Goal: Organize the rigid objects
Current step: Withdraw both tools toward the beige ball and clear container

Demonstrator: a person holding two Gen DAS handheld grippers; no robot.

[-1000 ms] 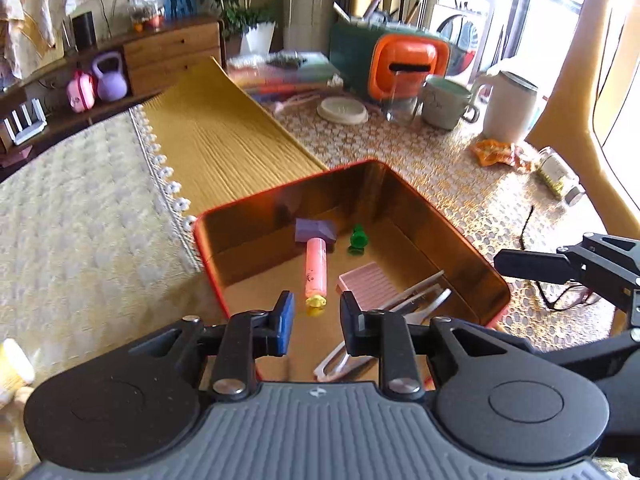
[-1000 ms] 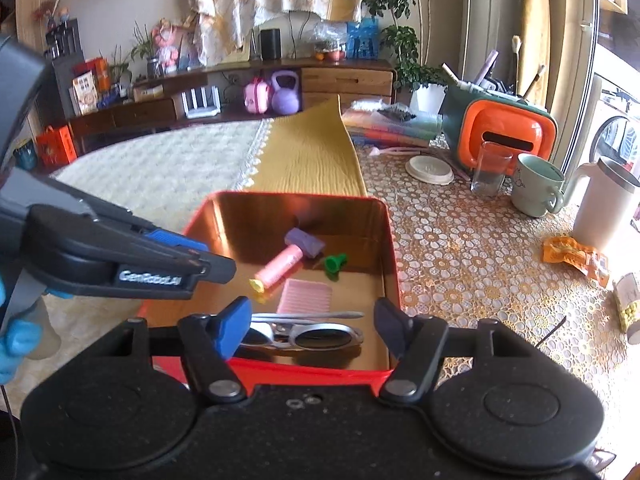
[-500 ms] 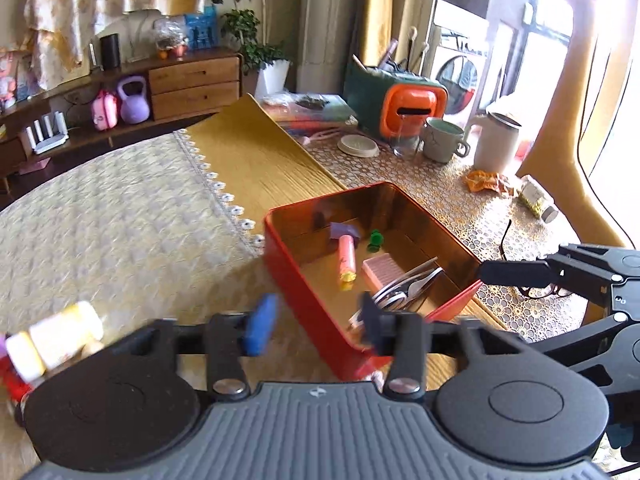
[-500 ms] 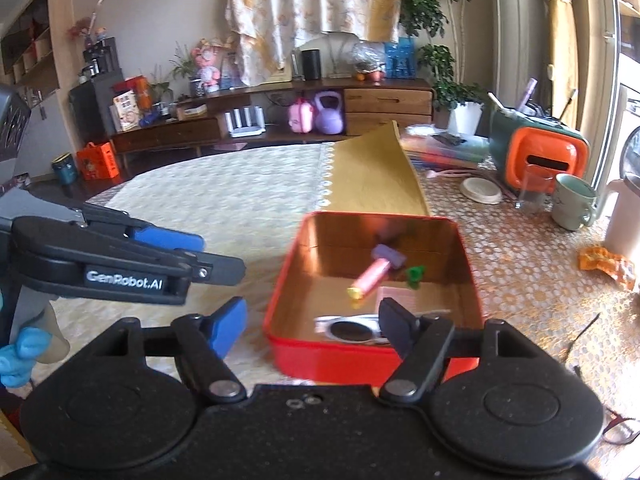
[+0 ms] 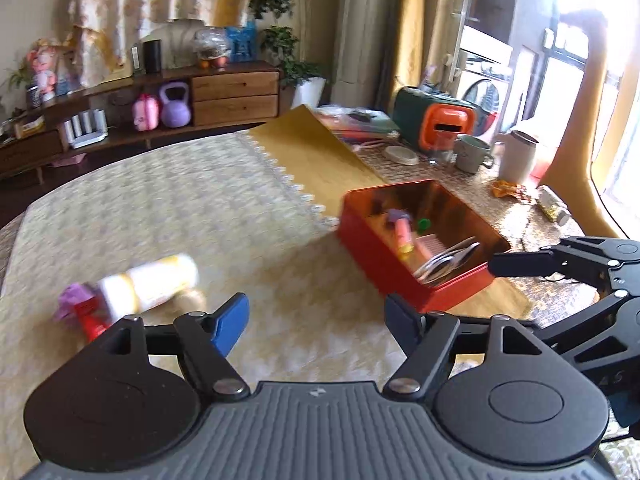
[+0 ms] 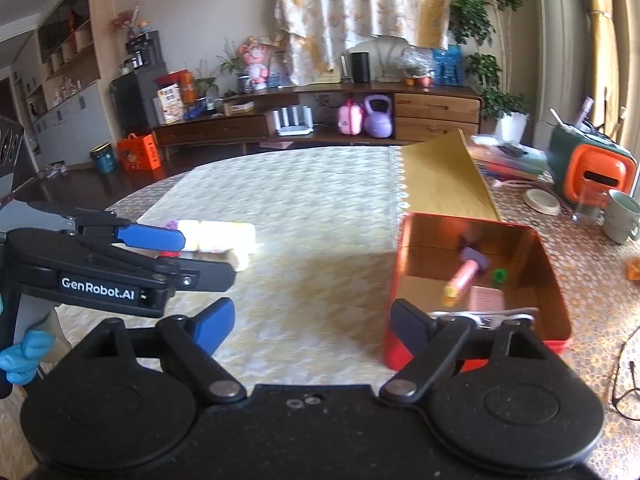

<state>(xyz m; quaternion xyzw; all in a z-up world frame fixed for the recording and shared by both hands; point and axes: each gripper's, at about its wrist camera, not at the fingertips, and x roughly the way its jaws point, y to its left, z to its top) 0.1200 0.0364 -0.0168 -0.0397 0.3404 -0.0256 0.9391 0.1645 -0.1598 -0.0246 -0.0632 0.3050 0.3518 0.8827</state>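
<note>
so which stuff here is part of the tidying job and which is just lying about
Part of the job:
- red tin, holding a pink toy hammer, green piece, pink card and metal tools
- white and yellow bottle lying on the cloth, with small bits beside it

Just lying about:
- green mug
- white jug
- orange and green box
- purple kettlebell on the shelf

Bkgd from my feed: wood sideboard [image 6: 436, 114] along the far wall, w/ purple kettlebell [image 6: 378, 117] and pink toy [image 6: 349, 120] side by side on its low shelf. Black speaker [image 6: 359, 67] on top. Potted plant [image 5: 304, 76] at its right end. On my table's far right: orange-green box [image 5: 438, 122], glass [image 6: 585, 204] just in front, mug [image 5: 472, 154], white jug [image 5: 518, 156] beside it.
</note>
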